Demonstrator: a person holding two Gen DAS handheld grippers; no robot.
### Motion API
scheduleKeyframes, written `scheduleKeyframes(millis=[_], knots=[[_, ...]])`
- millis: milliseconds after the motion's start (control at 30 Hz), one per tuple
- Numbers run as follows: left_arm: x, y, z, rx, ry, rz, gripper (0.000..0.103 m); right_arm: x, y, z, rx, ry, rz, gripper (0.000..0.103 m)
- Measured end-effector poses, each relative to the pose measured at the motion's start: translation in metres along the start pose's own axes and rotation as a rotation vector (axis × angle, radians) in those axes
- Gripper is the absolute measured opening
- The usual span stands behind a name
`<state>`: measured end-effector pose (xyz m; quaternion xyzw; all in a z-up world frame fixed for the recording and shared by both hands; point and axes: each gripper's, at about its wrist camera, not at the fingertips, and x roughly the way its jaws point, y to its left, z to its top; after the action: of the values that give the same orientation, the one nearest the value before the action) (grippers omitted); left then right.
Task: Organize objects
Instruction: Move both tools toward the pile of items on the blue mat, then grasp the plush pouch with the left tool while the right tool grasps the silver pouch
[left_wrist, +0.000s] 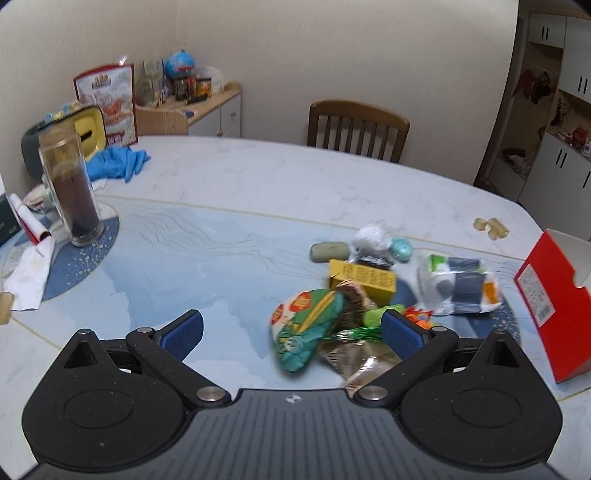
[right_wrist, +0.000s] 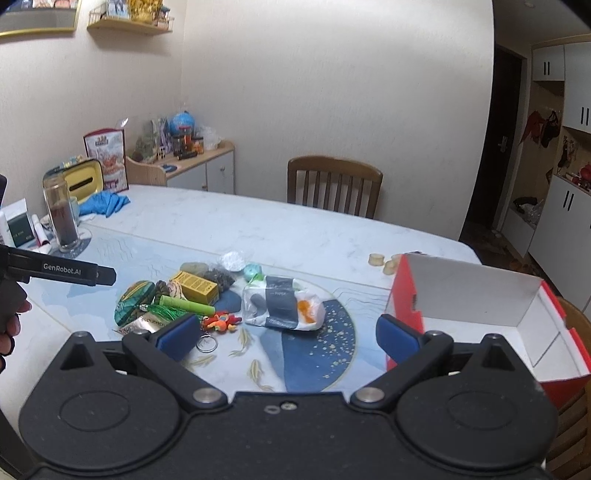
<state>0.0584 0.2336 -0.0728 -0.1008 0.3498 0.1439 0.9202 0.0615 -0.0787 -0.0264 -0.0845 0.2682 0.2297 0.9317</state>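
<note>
A pile of small items lies mid-table: a green snack packet (left_wrist: 306, 328) (right_wrist: 133, 301), a yellow box (left_wrist: 364, 278) (right_wrist: 197, 286), a white tissue pack (left_wrist: 460, 286) (right_wrist: 284, 306), a green tube (right_wrist: 184, 304) and an orange key ring toy (right_wrist: 221, 321). A red box with a white inside (right_wrist: 480, 314) (left_wrist: 550, 306) stands open on the right. My left gripper (left_wrist: 291, 332) is open, its jaws wide, just before the green packet. My right gripper (right_wrist: 288, 338) is open above the mat, near the tissue pack, holding nothing.
A tall glass of dark drink (left_wrist: 72, 188) stands at the left on a blue mat. Blue gloves (left_wrist: 118, 160), a yellow tissue holder (left_wrist: 88, 127) and papers (left_wrist: 29, 266) crowd the far left. A wooden chair (left_wrist: 356, 127) is behind the table. Small corks (left_wrist: 491, 227) lie far right.
</note>
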Motion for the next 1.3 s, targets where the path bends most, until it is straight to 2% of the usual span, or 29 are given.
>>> scheduleKeyframes(millis=[133, 433, 633, 767, 833, 1033, 1133, 1300], knots=[[0.021, 0.01, 0.0, 0.024, 0.036, -0.024, 0.103, 0.02, 0.012, 0.004, -0.008, 0.037, 0.023, 0.1], [0.063, 0.019, 0.0, 0.075, 0.104, -0.076, 0.103, 0.061, 0.059, 0.005, -0.117, 0.139, 0.155, 0.099], [0.083, 0.025, 0.003, 0.073, 0.125, -0.099, 0.102, 0.083, 0.097, 0.004, -0.217, 0.183, 0.249, 0.093], [0.093, 0.029, 0.006, 0.049, 0.146, -0.14, 0.102, 0.098, 0.112, 0.002, -0.233, 0.235, 0.298, 0.083], [0.098, 0.03, 0.007, 0.042, 0.159, -0.151, 0.103, 0.105, 0.119, 0.0, -0.239, 0.256, 0.318, 0.082], [0.106, 0.031, 0.007, 0.029, 0.184, -0.184, 0.102, 0.118, 0.136, -0.005, -0.275, 0.29, 0.332, 0.073], [0.109, 0.032, 0.007, 0.022, 0.191, -0.203, 0.102, 0.128, 0.14, -0.007, -0.289, 0.299, 0.301, 0.07], [0.112, 0.033, 0.006, 0.009, 0.206, -0.225, 0.092, 0.141, 0.145, -0.013, -0.321, 0.305, 0.263, 0.066]])
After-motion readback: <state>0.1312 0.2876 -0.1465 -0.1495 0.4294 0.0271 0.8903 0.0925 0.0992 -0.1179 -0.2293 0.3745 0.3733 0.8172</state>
